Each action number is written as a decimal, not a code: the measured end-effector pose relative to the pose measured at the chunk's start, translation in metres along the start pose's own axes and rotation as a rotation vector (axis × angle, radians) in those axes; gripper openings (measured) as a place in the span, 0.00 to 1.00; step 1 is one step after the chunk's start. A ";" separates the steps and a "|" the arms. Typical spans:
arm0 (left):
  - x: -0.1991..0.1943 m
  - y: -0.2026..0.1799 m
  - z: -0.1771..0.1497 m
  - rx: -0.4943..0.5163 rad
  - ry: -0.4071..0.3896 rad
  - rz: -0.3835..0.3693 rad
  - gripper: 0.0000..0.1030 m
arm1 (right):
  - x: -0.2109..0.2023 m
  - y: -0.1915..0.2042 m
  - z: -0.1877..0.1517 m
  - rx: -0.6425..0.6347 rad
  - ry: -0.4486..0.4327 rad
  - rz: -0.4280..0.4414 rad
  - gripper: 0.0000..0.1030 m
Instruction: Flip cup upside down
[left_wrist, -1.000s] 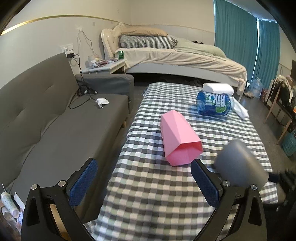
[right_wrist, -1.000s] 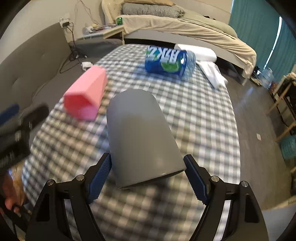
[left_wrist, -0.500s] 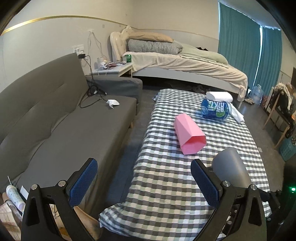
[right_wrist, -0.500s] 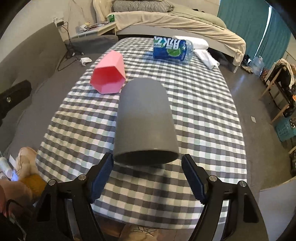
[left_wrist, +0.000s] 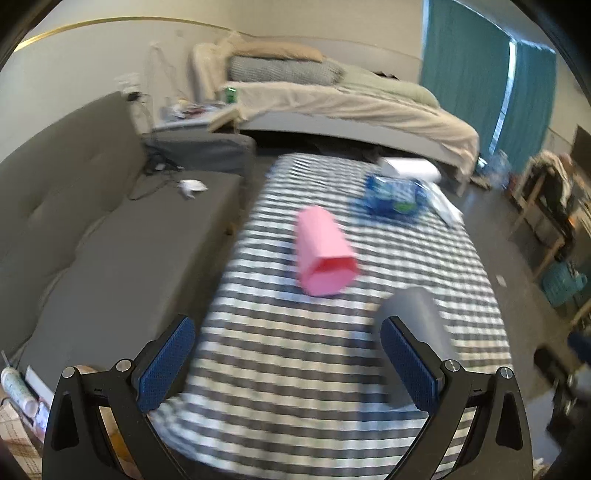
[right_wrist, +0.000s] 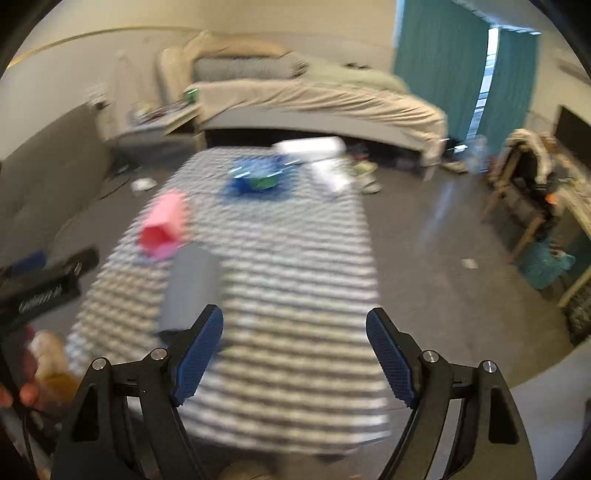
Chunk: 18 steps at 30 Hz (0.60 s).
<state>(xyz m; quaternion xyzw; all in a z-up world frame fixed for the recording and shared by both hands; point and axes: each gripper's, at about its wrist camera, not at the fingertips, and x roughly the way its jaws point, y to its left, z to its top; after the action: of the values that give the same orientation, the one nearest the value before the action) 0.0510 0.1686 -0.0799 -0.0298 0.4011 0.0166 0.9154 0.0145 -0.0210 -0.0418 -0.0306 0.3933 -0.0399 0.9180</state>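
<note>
A grey cup (right_wrist: 192, 286) stands mouth down on the checked table (right_wrist: 295, 280), left of and beyond my right gripper (right_wrist: 295, 354), which is open and empty. In the left wrist view the grey cup (left_wrist: 413, 325) stands partly behind the right finger of my left gripper (left_wrist: 291, 365), also open and empty above the table's near end. A pink cup (left_wrist: 323, 253) lies on its side mid-table, its mouth toward me; it also shows in the right wrist view (right_wrist: 164, 225). Both views are motion-blurred.
A blue-labelled bottle (left_wrist: 393, 192) lies on its side at the table's far end beside a white roll (left_wrist: 408, 168). A grey sofa (left_wrist: 92, 229) runs along the left. A bed (left_wrist: 332, 103) stands behind. Chairs and a blue basket (right_wrist: 546, 264) are at the right.
My right gripper has let go of the grey cup and pulled back and to the right; the cup now stands free on the table. My left gripper has shifted closer over the table.
</note>
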 end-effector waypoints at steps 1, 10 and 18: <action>0.004 -0.011 0.001 0.023 0.010 -0.013 1.00 | 0.001 -0.009 0.002 0.007 -0.007 -0.024 0.78; 0.051 -0.082 0.004 0.198 0.124 -0.052 1.00 | 0.034 -0.048 0.017 0.084 0.002 0.013 0.78; 0.095 -0.076 0.007 0.087 0.308 -0.232 0.98 | 0.052 -0.035 0.022 0.066 0.014 0.040 0.78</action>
<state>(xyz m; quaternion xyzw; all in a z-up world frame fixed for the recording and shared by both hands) 0.1242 0.0942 -0.1419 -0.0384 0.5305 -0.1112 0.8395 0.0641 -0.0608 -0.0613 0.0079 0.3989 -0.0349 0.9163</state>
